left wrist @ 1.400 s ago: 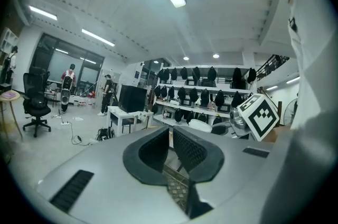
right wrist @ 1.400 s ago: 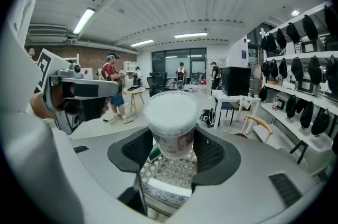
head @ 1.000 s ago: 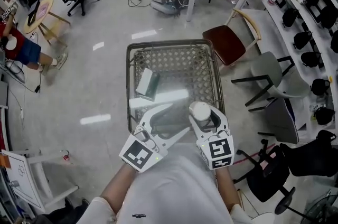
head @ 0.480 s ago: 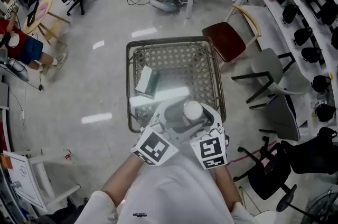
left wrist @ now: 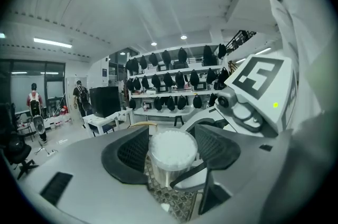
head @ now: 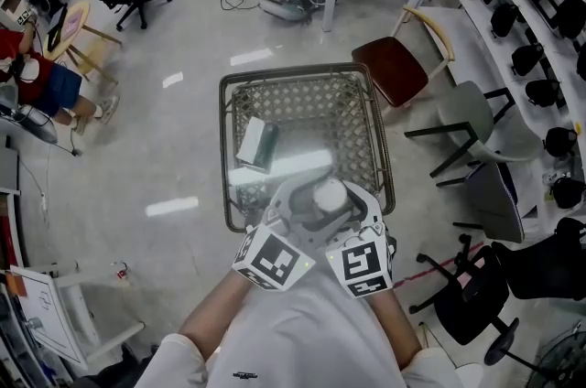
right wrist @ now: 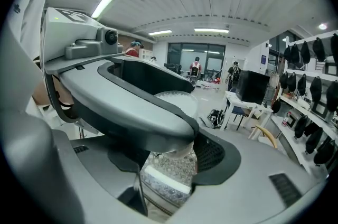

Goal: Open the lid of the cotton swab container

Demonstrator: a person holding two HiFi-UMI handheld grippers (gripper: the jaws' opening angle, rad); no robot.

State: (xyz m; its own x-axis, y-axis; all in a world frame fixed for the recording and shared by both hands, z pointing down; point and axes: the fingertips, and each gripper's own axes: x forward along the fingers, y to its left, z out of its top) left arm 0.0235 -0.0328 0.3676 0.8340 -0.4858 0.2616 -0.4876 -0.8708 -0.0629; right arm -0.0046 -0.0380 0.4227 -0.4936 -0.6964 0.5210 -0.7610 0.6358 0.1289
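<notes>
The cotton swab container [head: 330,192] is a clear tub with a white top, held up over the near edge of the table. My right gripper [head: 342,212] is shut on its body, and in the right gripper view the tub [right wrist: 172,166] sits between that gripper's jaws [right wrist: 174,160]. My left gripper [head: 315,205] reaches in from the left. Its jaws are closing, one on each side of the lid [left wrist: 171,145], which lies between them [left wrist: 171,153]. I see no firm press by the pads. The left jaw crosses in front of the tub in the right gripper view.
Below stands a woven-mesh table with a glass top [head: 302,98], with a small green-and-white box [head: 255,144] on its left half. A red-seated chair [head: 389,75], a grey chair [head: 476,134] and a black office chair [head: 472,304] stand to the right.
My left gripper has swung right from beside the container until its jaws flank the lid. The right gripper and the container have shifted slightly left and nearer.
</notes>
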